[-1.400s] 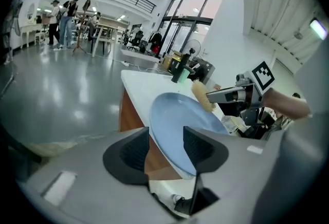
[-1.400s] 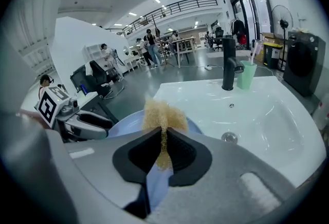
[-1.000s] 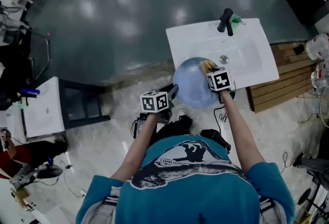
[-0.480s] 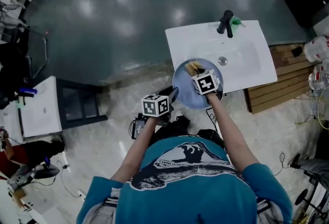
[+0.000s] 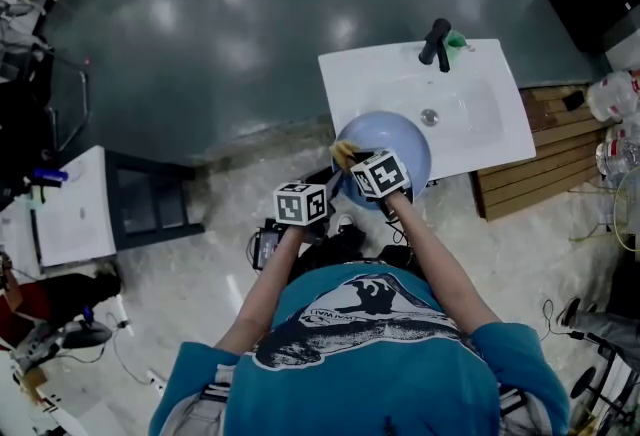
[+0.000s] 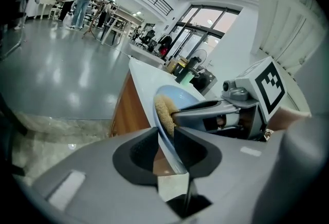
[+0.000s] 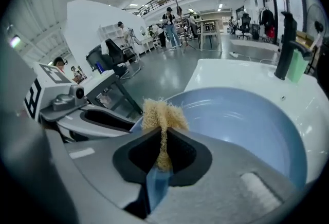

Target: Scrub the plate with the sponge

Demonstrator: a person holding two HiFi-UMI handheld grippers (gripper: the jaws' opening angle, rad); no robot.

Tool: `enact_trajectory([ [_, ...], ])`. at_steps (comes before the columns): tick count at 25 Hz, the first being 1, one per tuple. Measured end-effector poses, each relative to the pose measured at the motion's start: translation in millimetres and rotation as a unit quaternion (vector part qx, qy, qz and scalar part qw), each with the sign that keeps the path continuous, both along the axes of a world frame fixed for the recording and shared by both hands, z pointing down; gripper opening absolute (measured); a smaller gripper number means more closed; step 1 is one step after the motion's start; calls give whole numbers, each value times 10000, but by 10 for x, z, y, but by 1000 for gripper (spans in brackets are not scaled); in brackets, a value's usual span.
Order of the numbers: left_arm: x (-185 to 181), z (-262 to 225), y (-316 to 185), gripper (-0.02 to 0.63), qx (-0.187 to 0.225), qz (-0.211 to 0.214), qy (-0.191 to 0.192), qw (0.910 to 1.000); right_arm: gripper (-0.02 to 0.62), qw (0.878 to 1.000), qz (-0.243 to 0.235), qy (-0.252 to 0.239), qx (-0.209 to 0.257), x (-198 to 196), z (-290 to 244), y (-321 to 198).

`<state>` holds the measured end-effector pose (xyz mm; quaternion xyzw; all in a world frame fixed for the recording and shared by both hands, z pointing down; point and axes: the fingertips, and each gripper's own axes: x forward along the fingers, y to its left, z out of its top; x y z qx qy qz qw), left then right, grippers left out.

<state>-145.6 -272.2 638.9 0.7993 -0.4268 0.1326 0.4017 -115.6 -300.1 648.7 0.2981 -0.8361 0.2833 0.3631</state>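
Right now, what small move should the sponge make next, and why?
Probably sweep the sponge rightward across the plate: the right gripper holds it at the rim beside the left gripper, which clamps that rim; the blue surface lies rightward.

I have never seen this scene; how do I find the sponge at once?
Find the white sink with the black faucet. Over its near edge is a round pale blue plate. The sponge is the shaggy tan pad at the plate's left rim, pinched in the jaws of the right gripper, the only rough thing there.
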Motion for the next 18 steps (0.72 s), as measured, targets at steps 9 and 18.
enact_trajectory([
  [9, 16, -1, 14, 109, -39, -81, 54, 9999, 32, 9983, 196, -485, -251, 78, -86, 34],
  [18, -2, 19, 24, 106, -50, -154, 53, 9999, 32, 9912, 1294, 121, 244, 1081, -181, -413],
])
